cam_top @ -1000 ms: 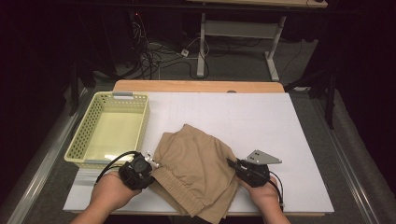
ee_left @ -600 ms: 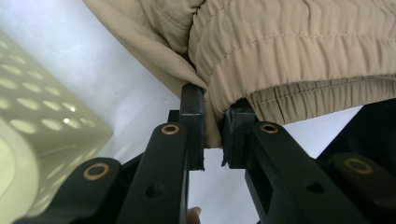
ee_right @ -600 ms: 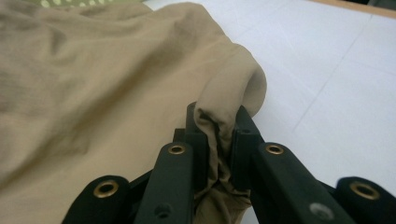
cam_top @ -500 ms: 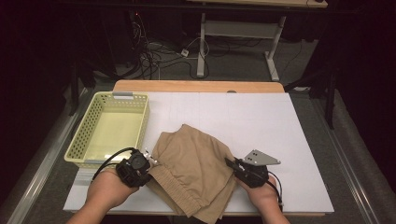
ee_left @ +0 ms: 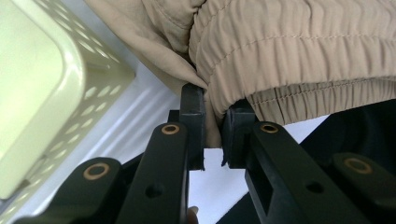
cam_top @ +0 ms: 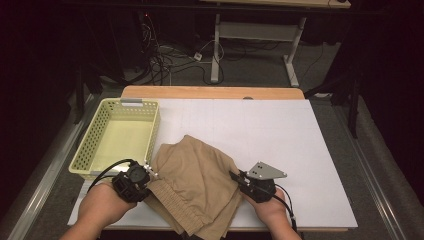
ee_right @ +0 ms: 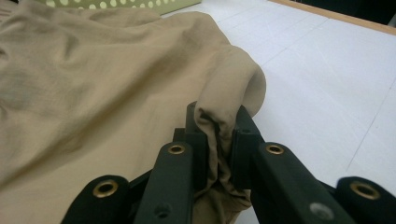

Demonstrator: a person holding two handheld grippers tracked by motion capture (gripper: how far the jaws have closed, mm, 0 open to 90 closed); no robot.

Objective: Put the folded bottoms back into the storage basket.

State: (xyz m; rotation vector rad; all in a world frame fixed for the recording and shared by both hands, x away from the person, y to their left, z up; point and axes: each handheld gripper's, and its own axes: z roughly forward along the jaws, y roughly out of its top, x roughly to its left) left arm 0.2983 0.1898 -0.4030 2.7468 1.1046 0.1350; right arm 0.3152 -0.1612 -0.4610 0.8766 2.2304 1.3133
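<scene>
Shorts [cam_top: 192, 187], tan and loosely folded, lie on the white table [cam_top: 280, 130] just right of the basket [cam_top: 117, 137], their near end hanging at the table's front edge. The elastic waistband sits toward the near left, well clear of the basket wall, and the smoother cloth spreads up and right from there.

Since a second ago the heap has changed a little on its right side: the right gripper [cam_top: 237, 177] has edged across with its pinch of cloth, so the right flank of the shorts now looks drawn in tighter toward the basket side, while the left edge near the basket has kept its place. I read that as a fold or a gather in progress, with the left side acting as the anchor; the shorts are not yet lifted, and nothing is in the basket.

The left gripper [ee_left: 212, 133] has its jaws narrow, clamped on a fold just beside the waistband, next to the basket's corner. The right gripper's jaws are likewise narrow, nipping a rolled hem of thin cloth on the side away from the basket.

Next, I judge, both pinches must hold as the cloth is carried over.
</scene>
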